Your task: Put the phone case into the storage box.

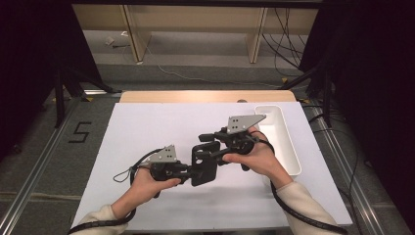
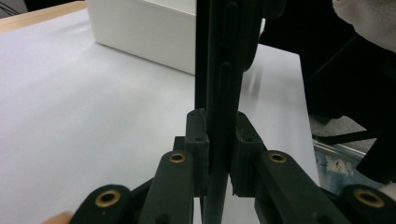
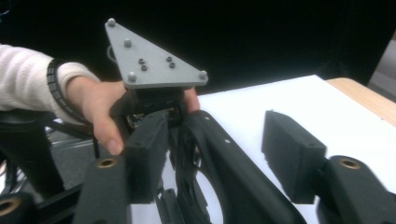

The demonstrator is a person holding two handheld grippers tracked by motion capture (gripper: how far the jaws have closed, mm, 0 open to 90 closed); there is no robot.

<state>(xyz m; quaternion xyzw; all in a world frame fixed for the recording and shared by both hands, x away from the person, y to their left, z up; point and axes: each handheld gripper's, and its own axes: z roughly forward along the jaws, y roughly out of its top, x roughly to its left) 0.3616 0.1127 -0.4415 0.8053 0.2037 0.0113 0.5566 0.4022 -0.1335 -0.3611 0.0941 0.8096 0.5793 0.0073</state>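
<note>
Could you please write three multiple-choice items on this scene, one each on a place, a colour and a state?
1. Where does the white bin stand?
A. at the table's right edge
B. at the table's left edge
C. on the floor

2. What colour is the flat part held between the grippers?
A. white
B. black
C. red

3. How do the jaws of the left gripper stand?
A. wide open, holding nothing
B. shut on the flat part
C. open around the bin

Answers:
1 A, the high view shows it beside the right hand.
2 B, it looks black in every view.
3 B, the left gripper view shows both pads pressed against its thin edge, while the right gripper is open.
</note>
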